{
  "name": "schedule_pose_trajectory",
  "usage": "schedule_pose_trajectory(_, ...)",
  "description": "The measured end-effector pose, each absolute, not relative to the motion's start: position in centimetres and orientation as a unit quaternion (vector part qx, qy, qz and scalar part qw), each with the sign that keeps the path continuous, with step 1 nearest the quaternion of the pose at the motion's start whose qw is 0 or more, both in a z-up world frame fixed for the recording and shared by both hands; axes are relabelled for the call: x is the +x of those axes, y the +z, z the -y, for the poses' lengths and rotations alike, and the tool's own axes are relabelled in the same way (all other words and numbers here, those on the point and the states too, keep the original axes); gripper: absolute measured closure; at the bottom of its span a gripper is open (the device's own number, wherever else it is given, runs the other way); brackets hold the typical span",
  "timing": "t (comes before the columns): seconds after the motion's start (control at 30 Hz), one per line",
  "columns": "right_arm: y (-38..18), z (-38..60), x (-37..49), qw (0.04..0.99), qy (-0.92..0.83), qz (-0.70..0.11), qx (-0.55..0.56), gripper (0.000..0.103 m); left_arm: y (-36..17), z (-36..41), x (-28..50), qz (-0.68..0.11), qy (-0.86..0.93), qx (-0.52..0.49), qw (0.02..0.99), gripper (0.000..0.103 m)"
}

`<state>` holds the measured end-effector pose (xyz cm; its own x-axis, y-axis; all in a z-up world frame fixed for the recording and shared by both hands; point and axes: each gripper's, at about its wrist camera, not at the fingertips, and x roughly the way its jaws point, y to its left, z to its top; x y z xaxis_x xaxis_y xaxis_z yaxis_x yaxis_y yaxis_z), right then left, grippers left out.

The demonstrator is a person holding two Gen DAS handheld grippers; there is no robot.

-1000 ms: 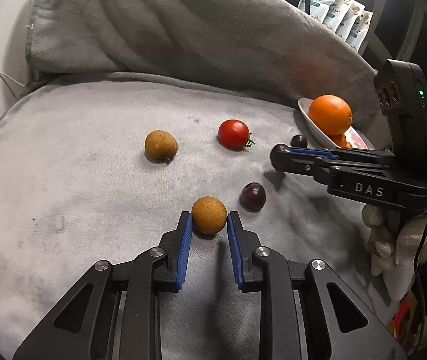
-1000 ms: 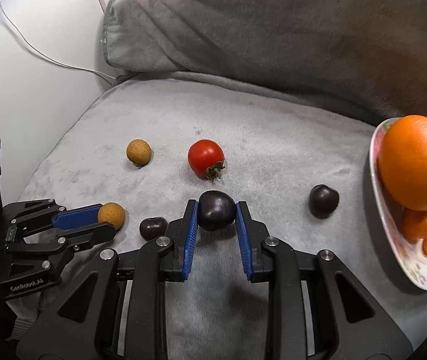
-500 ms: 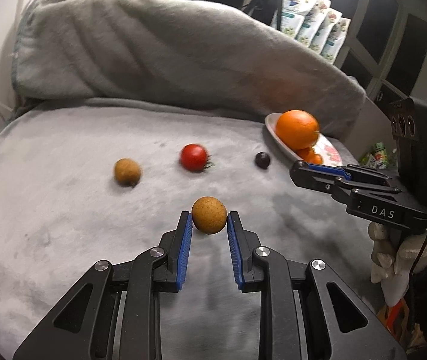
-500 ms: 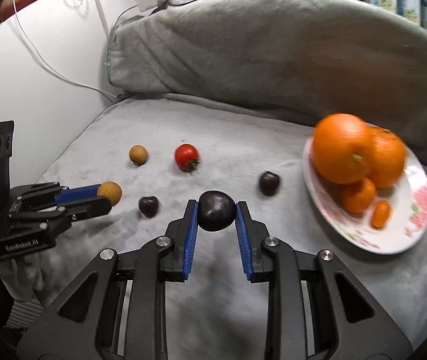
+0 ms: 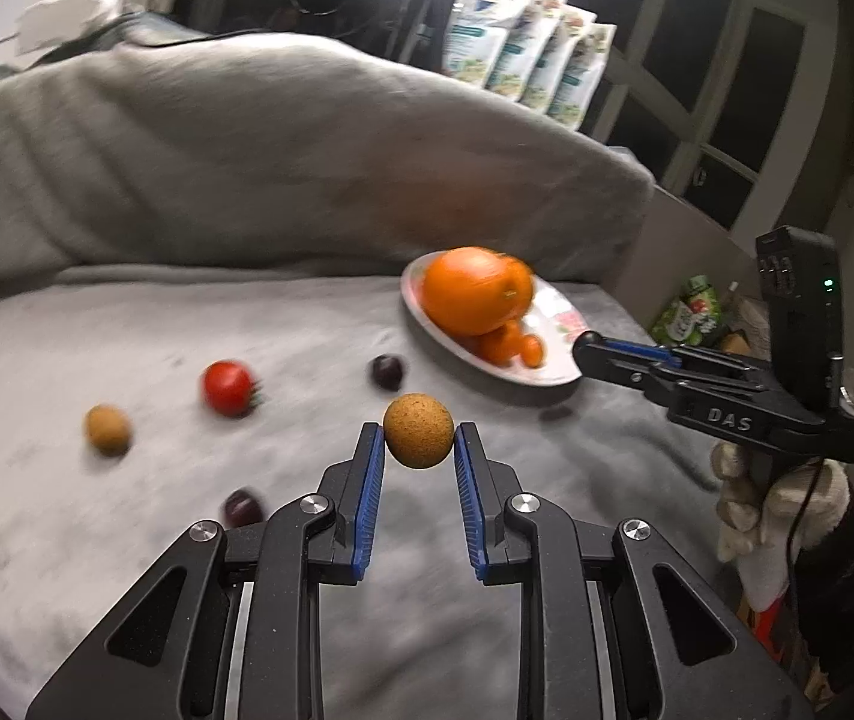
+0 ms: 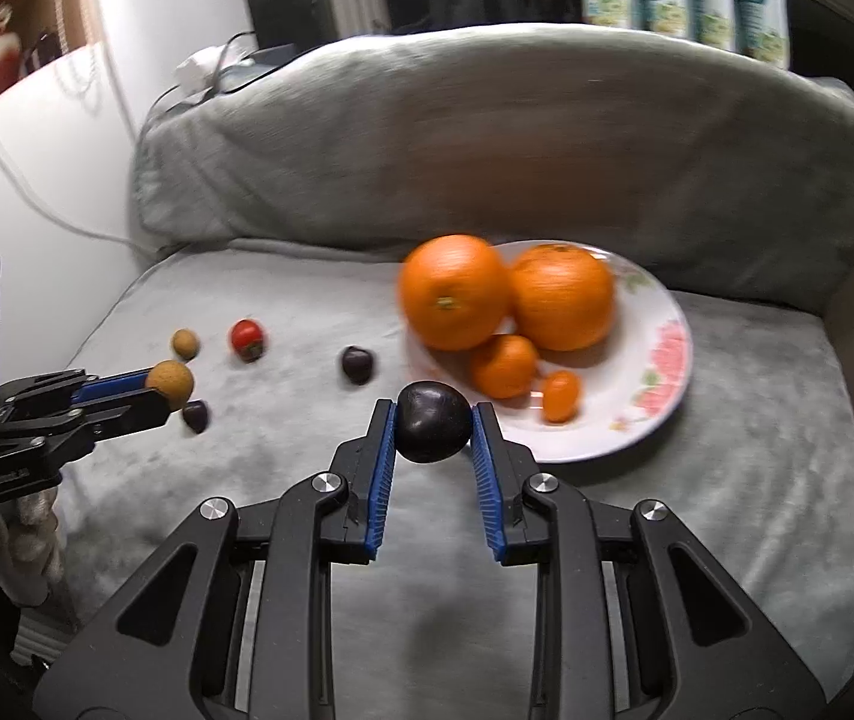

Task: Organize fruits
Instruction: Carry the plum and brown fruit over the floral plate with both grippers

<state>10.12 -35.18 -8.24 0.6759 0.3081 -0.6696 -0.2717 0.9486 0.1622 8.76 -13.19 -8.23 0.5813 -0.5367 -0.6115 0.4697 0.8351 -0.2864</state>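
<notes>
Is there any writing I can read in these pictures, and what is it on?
"DAS": white letters on the side of the black right claw, seen from the left camera.
White lettering on the side of the black left claw, seen from the right camera: too blurred to read.
Print on the white-and-green pouches behind the grey cushion: too small and blurred to read.

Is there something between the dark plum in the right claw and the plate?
Nothing visible blocks it. The dark plum, held in the right claw, hangs near the plate rim; the oranges fill its far side.
</notes>
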Motion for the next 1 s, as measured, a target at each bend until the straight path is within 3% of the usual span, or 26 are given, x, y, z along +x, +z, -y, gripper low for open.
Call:
schedule_pose_trajectory(0.47,-9.3,41.4,12.5,0.921,0.103,-0.373,0.049,0.077,-7.9,21.4,10.8,-0.358,-0.335,-0.021,0.871,0.081)
schedule_pose_trajectory(1.0,-10.8,44.1,16.7,0.916,0.091,-0.386,0.061,0.077,-9.5,25.9,12.7,-0.374,-0.339,0.013,0.863,0.081)
